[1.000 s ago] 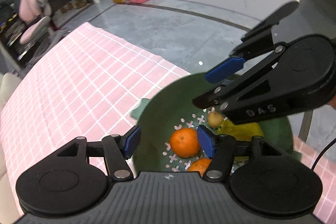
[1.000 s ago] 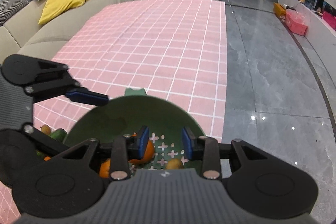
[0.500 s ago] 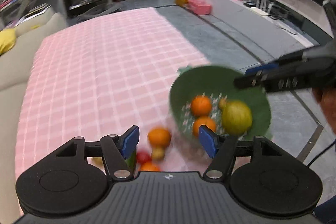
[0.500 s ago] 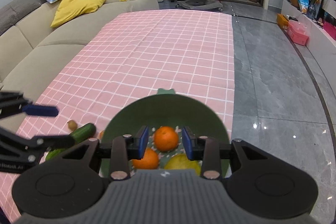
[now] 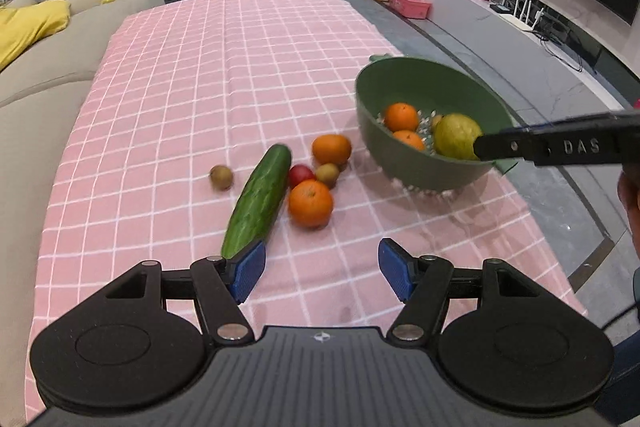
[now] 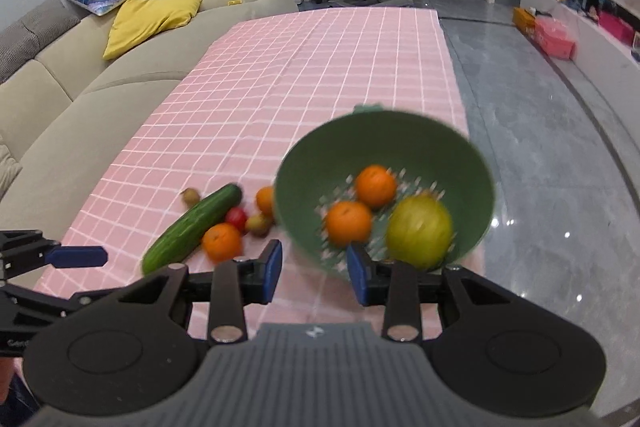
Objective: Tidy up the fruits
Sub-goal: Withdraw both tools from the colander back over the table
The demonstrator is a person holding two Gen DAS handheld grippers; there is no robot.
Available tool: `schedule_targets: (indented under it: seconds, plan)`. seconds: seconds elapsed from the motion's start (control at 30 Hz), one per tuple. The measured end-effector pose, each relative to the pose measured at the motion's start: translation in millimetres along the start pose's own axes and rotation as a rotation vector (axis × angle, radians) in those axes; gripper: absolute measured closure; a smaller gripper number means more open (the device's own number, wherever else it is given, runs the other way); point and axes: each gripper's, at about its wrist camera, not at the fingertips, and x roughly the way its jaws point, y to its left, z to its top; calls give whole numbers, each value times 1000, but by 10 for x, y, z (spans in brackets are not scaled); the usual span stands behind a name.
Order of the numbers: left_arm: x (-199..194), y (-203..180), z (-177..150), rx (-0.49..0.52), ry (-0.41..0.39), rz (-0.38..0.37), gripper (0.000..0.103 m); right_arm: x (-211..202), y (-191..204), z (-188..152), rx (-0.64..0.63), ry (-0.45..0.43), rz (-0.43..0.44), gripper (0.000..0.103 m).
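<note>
The left gripper stood wide and empty above the table's near edge, free for the loose pile: a cucumber, two oranges, a tomato and two kiwis. The right gripper, narrowly parted, held nothing. The green bowl sat by the table's right edge, already holding two oranges and a pear.
</note>
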Motion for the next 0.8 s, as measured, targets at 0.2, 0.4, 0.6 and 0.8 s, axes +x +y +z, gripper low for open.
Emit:
schedule_targets:
  seconds: [0.2,0.4,0.6,0.8]
  plan:
    - [-21,173,-182,-40,14,-9,27,144,222,-218,9,35,-2,70]
    - [12,323,-222,-81,21,-11,27,351,370,-287,5,50,1,70]
    - [69,488,-181,-82,30,-3,27,555,426,-247,29,41,12,68]
    - [162,696,-109,-103,33,4,27,796,589,-233,17,41,37,66]
